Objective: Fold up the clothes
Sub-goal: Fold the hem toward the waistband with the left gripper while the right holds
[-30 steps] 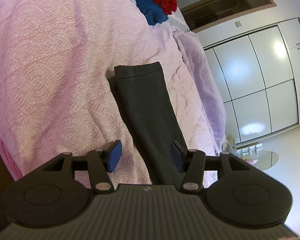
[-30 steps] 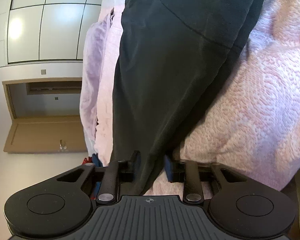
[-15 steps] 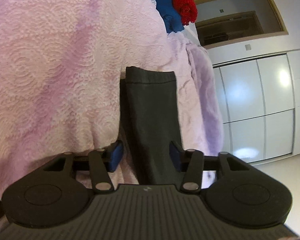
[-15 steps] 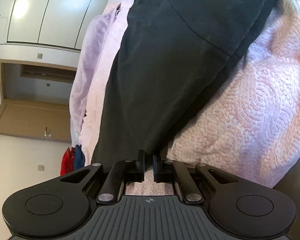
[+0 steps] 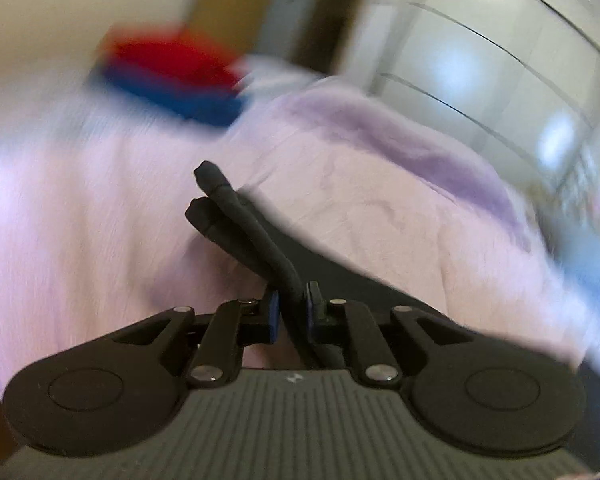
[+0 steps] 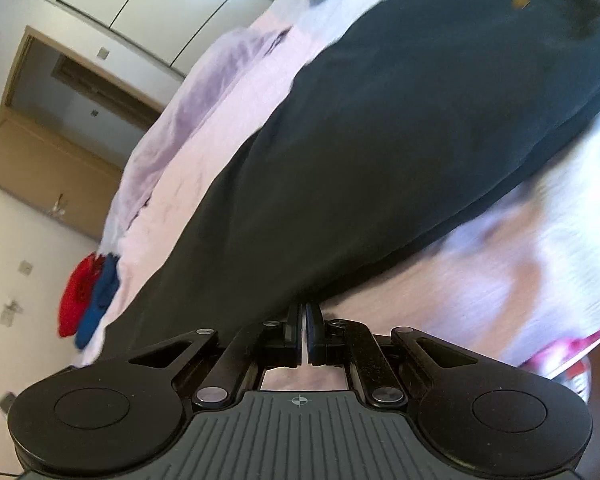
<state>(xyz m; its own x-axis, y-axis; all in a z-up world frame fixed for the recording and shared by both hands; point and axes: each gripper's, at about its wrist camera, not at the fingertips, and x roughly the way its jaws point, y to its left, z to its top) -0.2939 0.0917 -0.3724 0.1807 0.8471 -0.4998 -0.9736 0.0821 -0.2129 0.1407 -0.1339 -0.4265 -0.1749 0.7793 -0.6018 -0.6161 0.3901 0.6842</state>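
Note:
Dark trousers (image 6: pixel 380 152) lie stretched across a pink bedspread (image 6: pixel 480 272). My right gripper (image 6: pixel 303 316) is shut on the near edge of the trousers, which spread away from it. My left gripper (image 5: pixel 291 307) is shut on the leg ends of the trousers (image 5: pixel 236 216); the two cuffs stick up beyond the blue pads, lifted off the pink bedspread (image 5: pixel 80 240). The left wrist view is blurred by motion.
Folded red (image 5: pixel 168 54) and blue (image 5: pixel 168 92) clothes are stacked at the far end of the bed; they also show in the right wrist view (image 6: pixel 86 300). A lilac blanket (image 5: pixel 400 136) lies along the bed's far side. White wardrobe doors (image 5: pixel 500 52) stand beyond.
My left gripper has closed on the leg ends and lifted them, swinging fast. My right gripper has closed fully on the trousers' edge and tilted.

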